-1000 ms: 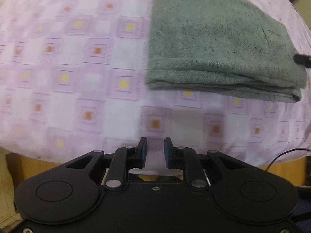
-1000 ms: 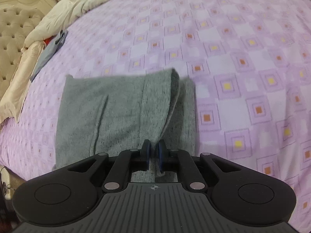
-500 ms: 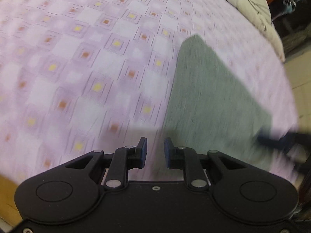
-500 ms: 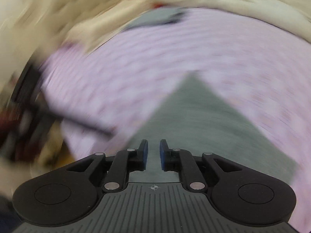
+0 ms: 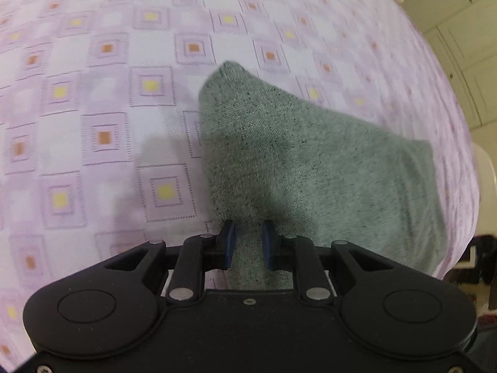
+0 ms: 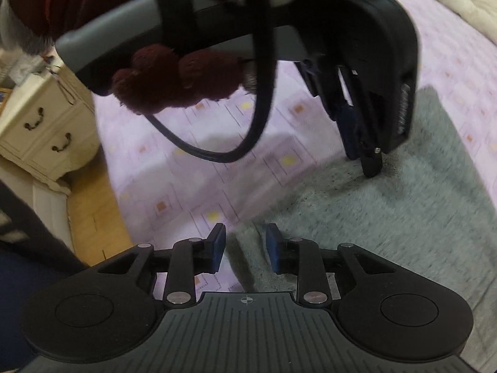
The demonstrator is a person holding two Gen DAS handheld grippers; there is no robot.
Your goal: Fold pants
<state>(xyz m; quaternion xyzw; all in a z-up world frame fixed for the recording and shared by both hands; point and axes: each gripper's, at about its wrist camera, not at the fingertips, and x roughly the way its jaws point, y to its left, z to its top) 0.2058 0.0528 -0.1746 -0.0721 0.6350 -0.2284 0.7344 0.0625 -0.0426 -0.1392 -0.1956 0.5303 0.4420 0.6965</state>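
The folded grey pants (image 5: 310,161) lie flat on the bed (image 5: 93,108), on a lilac sheet printed with yellow and orange squares, close to the bed's edge.

In the left wrist view the left tongs (image 5: 248,247) point steeply down at the near part of the pants. The 2 blue pads (image 5: 229,244) stand a little apart, with grey cloth seen in the gap between them. The pads do not seem to press on the cloth, so the tongs look spread rather than pinching. A shadow falls across the fabric just ahead of them.

In the right wrist view the right tongs (image 6: 245,247) are opening, and nothing is gripped between the pads. They hang over the corner of the pants (image 6: 388,211), where the grey cloth meets the sheet. The left tongs (image 6: 363,143) show here from the side, tips down on or just above the pants. A gloved hand (image 6: 177,80) in dark red fuzzy cloth holds that tool, and a black cable (image 6: 248,118) loops below it. Beside the bed stand a cream drawer cabinet (image 6: 46,130) and a wooden floor (image 6: 93,211). This view is blurred.
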